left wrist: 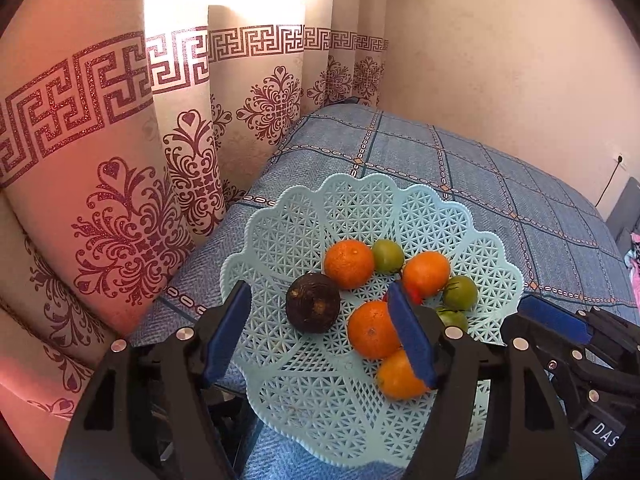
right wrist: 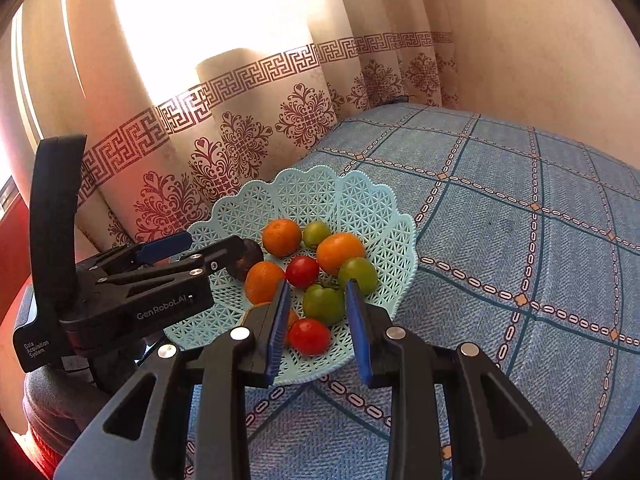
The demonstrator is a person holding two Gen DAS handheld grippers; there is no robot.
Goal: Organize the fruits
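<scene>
A pale blue lattice basket (left wrist: 360,200) (right wrist: 312,188) sits on a blue checked cover. It holds several oranges (left wrist: 349,264) (right wrist: 340,252), green tomatoes (left wrist: 387,255) (right wrist: 323,304), red tomatoes (right wrist: 309,336) and one dark round fruit (left wrist: 313,303) (right wrist: 251,260). My left gripper (left wrist: 318,292) (right wrist: 214,244) is open over the basket's near left side. The dark fruit lies just ahead between its fingertips, untouched. My right gripper (right wrist: 318,284) (left wrist: 520,312) is open at the basket's near right rim, with a green tomato showing between its fingers. One orange is partly hidden behind its left finger.
Patterned curtains (left wrist: 132,208) hang close to the basket's left. A plain wall (left wrist: 500,60) bounds the far side. The blue checked cover (right wrist: 520,240) stretches wide to the right of the basket. A wall socket with a cable (left wrist: 618,160) is at the far right.
</scene>
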